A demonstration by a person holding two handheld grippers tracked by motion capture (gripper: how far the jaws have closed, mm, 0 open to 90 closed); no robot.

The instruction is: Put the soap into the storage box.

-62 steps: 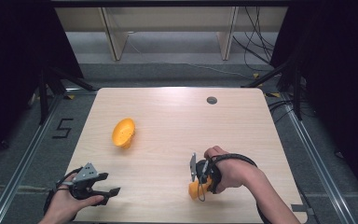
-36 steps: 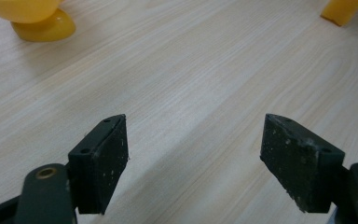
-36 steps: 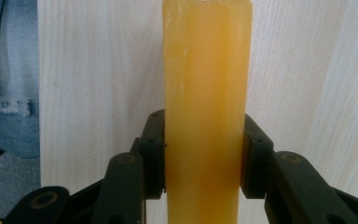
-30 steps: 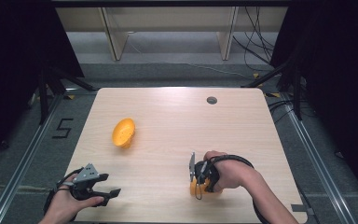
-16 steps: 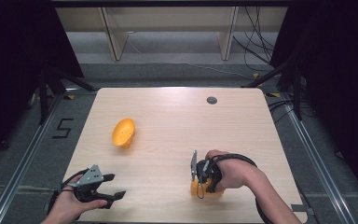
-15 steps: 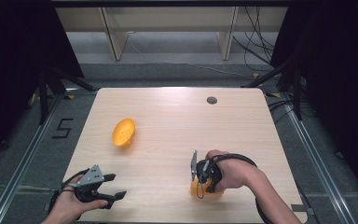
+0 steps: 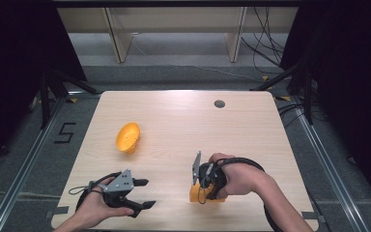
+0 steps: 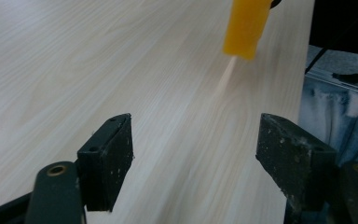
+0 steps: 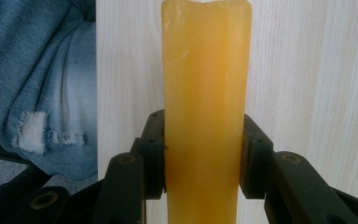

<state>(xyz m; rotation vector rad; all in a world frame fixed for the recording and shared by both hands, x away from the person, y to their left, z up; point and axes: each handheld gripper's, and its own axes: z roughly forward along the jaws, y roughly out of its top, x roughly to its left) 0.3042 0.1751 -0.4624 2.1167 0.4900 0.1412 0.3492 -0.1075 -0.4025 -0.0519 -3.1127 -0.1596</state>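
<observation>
Right gripper view – orange block clenched between right tongs – left tongs released

You have the orange block, a long, waxy, flat-sided bar, clamped across its narrow width in your right gripper and lifted just clear of the worktop near its front edge, well apart from the orange bowl lying tipped on its side at the worktop's left.

A black "5" is marked on the floor left of the table.
</observation>
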